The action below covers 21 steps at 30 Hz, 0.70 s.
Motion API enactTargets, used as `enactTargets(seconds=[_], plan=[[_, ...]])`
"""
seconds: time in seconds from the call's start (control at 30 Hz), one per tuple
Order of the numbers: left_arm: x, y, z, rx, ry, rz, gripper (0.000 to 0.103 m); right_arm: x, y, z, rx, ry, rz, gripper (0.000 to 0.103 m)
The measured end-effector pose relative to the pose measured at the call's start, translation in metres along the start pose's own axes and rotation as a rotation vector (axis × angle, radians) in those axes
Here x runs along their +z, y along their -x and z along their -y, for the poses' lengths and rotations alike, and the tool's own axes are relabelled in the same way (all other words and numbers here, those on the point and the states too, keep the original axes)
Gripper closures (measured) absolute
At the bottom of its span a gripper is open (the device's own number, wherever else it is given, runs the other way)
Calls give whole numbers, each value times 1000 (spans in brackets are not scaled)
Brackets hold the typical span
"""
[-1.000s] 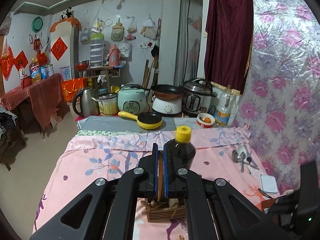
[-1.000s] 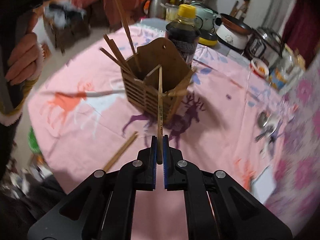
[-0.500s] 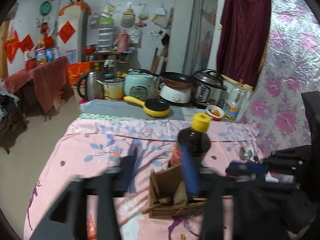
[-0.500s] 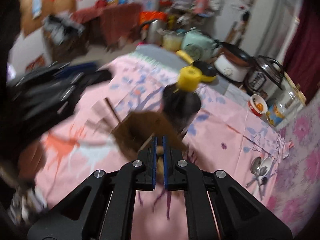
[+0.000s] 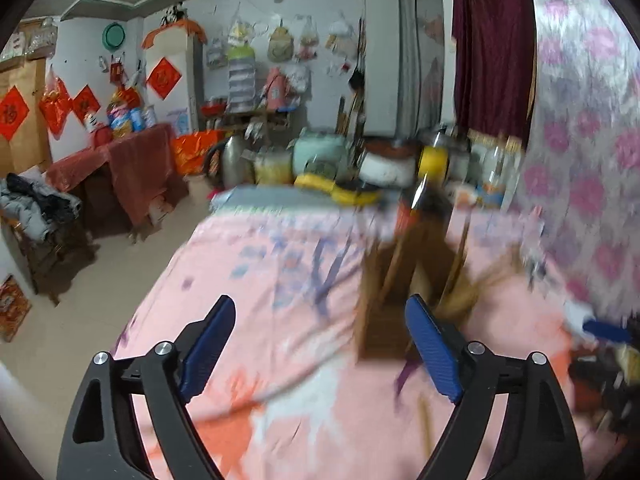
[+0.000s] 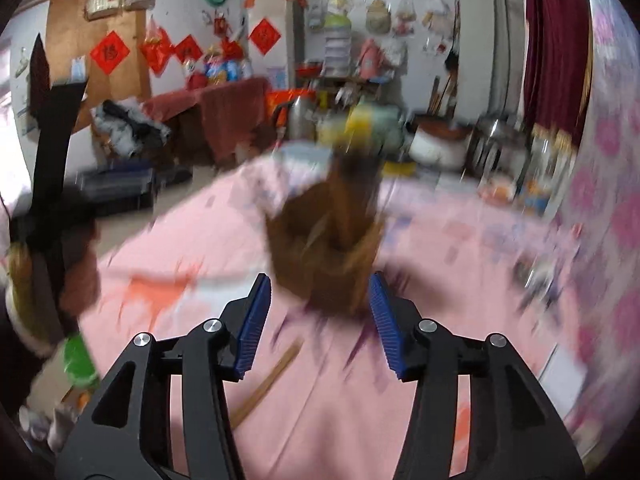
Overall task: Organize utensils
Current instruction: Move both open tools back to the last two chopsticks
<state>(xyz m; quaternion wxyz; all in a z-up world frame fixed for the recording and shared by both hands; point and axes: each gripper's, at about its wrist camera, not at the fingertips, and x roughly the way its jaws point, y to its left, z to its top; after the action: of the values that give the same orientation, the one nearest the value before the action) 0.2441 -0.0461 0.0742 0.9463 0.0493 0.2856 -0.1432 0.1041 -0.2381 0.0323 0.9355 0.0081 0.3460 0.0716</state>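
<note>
Fingers first: the left gripper (image 5: 318,344) stands spread wide, its blue ribbed fingers (image 5: 430,350) bare, nothing between them. The right gripper (image 6: 316,320) is parted about half as far, fingers (image 6: 254,322) likewise bare. Both sets have just been opening; each has let go, and no chopstick sits in either.

Near, on the counter (image 6: 360,420), covered in a soft pink printed cloth: one pale wooden chopstick pair (image 6: 266,386) lies loose and slanted, just ahead of the right gripper's left finger. Thin, straight, square-edged sticks. A second loose stick (image 5: 425,420) shows blurred in the left view.

Beyond, the wooden holder (image 6: 326,252) stands upright mid-counter. Brown, boxy, slatted sides, taller shaped back panel. Several chopsticks (image 5: 460,256) lean out of it at angles. Heavy motion blur; count not readable.

Behind it and close, a dark glass bottle with a yellow cap (image 5: 434,160).

Far right of the counter, a smear of metal, probably spoons (image 6: 534,276), well apart from the holder.

Judgement: partly done. Some sticks are housed; the loose sticks and likely the spoons remain.
</note>
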Motion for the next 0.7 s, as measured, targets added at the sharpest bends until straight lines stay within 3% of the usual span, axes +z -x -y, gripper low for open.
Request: enactTargets(seconds=[0.13,0.23,0.4,0.47,0.5,0.57,0.63,0.7], plan=[[-67,1,-25,21,55,-115,18,-95,-26,-34,73,-33,-99,52],[-105,6,-41,26,115,-167,18,-129,-36,-55,115,-42,-141,52],[-143,10,-51,14,194,-223,18,-137,-45,-75,140,-13,-133,55],[-152,11,-50,6,208,-243,18,-139,-56,-73,96,-20,-166,56],[-155,11,-48,1,209,-249,18,-142,-59,-67,77,-31,-172,62],[-158,11,-39,-2,188,-254,18,-148,-51,-59,20,-40,-149,65],[-161,8,-28,-7,158,-257,18,-150,-43,-36,-45,-112,-122,66],[-166,4,-13,-34,125,-269,18,-152,-36,-17,-49,-195,-105,67]])
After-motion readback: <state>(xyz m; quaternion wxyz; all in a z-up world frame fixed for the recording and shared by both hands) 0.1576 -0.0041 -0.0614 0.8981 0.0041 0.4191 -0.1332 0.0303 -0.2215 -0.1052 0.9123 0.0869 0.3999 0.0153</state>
